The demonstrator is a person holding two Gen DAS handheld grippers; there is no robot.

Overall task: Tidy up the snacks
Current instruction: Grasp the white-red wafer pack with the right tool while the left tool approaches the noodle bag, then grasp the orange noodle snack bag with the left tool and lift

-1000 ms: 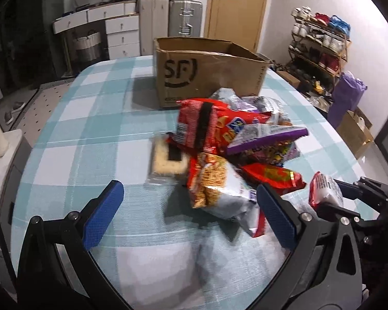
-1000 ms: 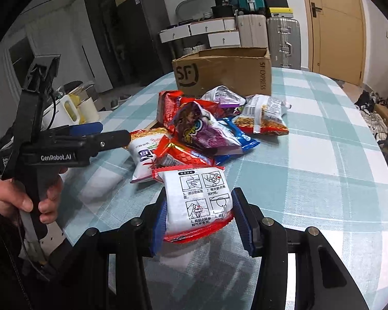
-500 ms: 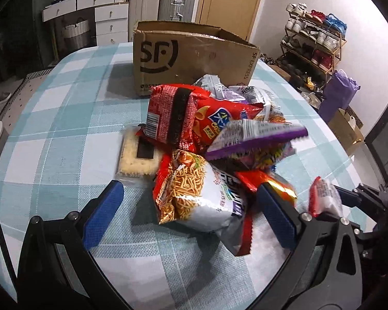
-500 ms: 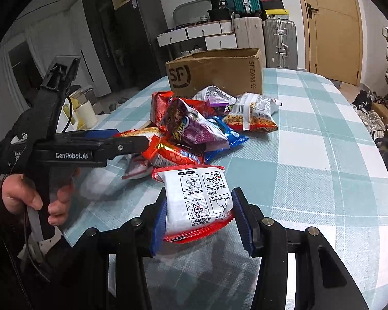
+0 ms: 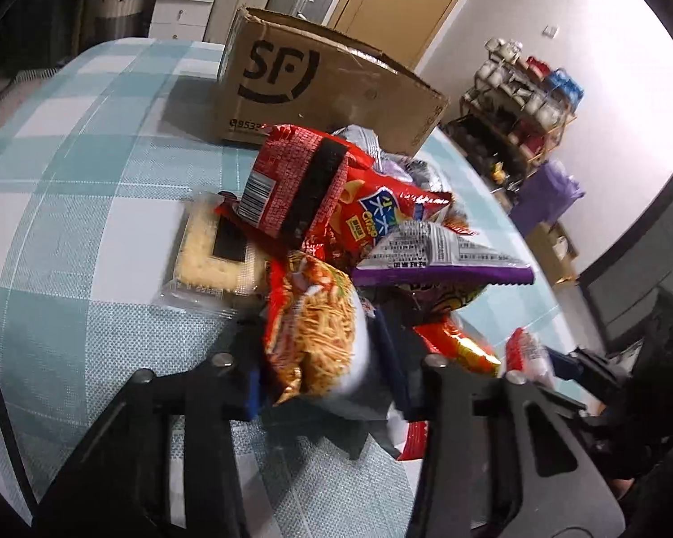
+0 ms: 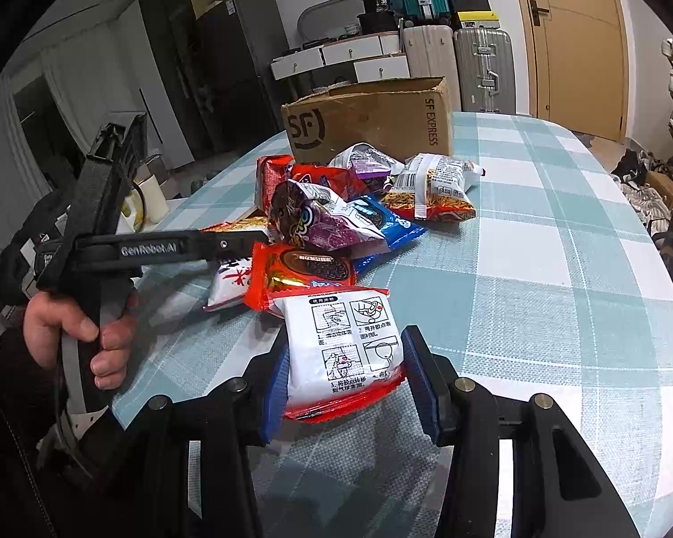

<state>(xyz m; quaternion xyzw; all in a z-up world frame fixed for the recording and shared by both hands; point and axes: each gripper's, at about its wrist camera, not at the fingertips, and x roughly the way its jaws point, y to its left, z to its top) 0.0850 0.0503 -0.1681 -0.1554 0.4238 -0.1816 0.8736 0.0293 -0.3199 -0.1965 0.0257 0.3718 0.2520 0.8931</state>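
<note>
The noodle-snack bag (image 5: 318,327), which half a second before had lain at the near edge of the pile between wide-open jaws, was now pinched by the left gripper (image 5: 325,370), whose blue pads had closed in on its sides. The right gripper (image 6: 347,379) kept its clamp on the white instruction-printed packet (image 6: 343,349), held just above the checked tablecloth (image 6: 538,269) as before. Only the right wrist view showed the person's left hand (image 6: 78,336) squeezing the handle, and a noodle bag (image 6: 435,188) lying at the far side of the pile. Only the left wrist view showed the cracker pack (image 5: 211,251) flat beside the heap. A red chip bag (image 5: 318,188) and a purple bag (image 5: 430,260) leaned over the gripped bag, between it and the SF cardboard box (image 5: 318,85) behind.
</note>
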